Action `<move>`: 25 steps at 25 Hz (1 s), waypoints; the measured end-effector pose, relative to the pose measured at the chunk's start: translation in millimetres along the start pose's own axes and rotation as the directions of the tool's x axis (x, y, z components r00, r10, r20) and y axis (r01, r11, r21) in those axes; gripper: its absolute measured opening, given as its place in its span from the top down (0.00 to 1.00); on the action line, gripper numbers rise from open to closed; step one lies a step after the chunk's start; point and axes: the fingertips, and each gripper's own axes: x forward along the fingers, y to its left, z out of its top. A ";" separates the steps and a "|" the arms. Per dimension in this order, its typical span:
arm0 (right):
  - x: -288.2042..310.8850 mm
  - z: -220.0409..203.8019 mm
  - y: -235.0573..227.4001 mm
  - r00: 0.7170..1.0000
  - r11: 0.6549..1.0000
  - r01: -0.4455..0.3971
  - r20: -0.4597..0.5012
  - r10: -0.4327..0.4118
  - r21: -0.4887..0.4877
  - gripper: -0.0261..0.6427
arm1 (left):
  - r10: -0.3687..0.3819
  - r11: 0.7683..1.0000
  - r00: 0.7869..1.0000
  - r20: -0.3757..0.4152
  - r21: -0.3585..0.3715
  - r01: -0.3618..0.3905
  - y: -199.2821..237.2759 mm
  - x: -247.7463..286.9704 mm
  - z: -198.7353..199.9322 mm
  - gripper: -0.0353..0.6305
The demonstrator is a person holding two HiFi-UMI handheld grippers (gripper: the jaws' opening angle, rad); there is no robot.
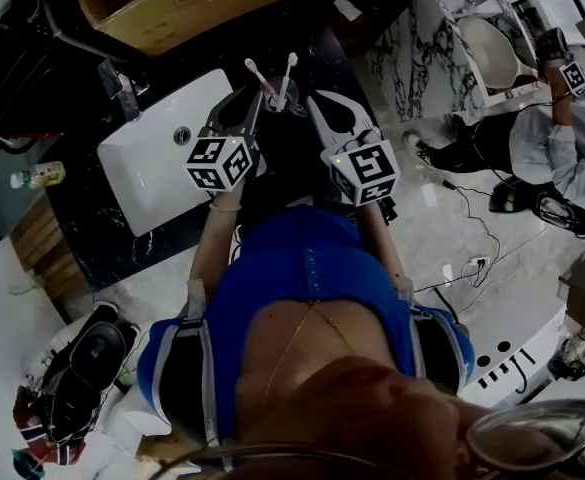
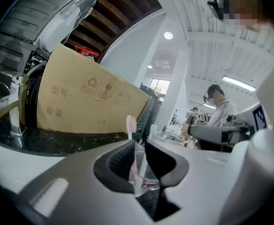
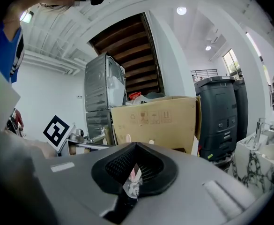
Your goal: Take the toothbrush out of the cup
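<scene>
The dark counter carried a white sink at its left and a cardboard box along its far edge. Both tongs pointed at the far middle. The left tongs stood open, seemingly lined up to steady the clear cup showing in their gap, not yet gripped. The right tongs were closed and empty, so they'd need opening first. Two toothbrushes stood in the cup, heads up and splayed.

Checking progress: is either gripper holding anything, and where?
Nothing is held. The left gripper is open, with the cup and its toothbrushes ahead, not gripped. The right gripper is shut and empty.
</scene>
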 end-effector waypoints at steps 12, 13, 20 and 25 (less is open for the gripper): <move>13.3 -16.8 -12.2 0.998 1.000 0.011 -0.060 -0.010 0.005 0.96 | -0.073 0.996 0.997 -0.024 -0.061 0.072 17.7 35.5 -13.1 0.78; 12.6 -18.9 -12.7 0.998 1.000 0.013 -0.068 -0.013 0.009 0.96 | -0.082 0.995 0.996 -0.024 -0.065 0.080 18.3 37.6 -14.2 0.78; 6.5 -26.3 -16.8 0.995 0.999 0.040 -0.092 -0.038 0.021 0.96 | -0.129 0.988 0.992 -0.003 -0.092 0.128 17.8 44.2 -14.7 0.84; 1.6 -27.0 -18.5 0.995 0.999 0.047 -0.089 -0.047 0.003 0.96 | -0.131 0.988 0.991 -0.002 -0.089 0.130 15.6 44.1 -17.0 0.90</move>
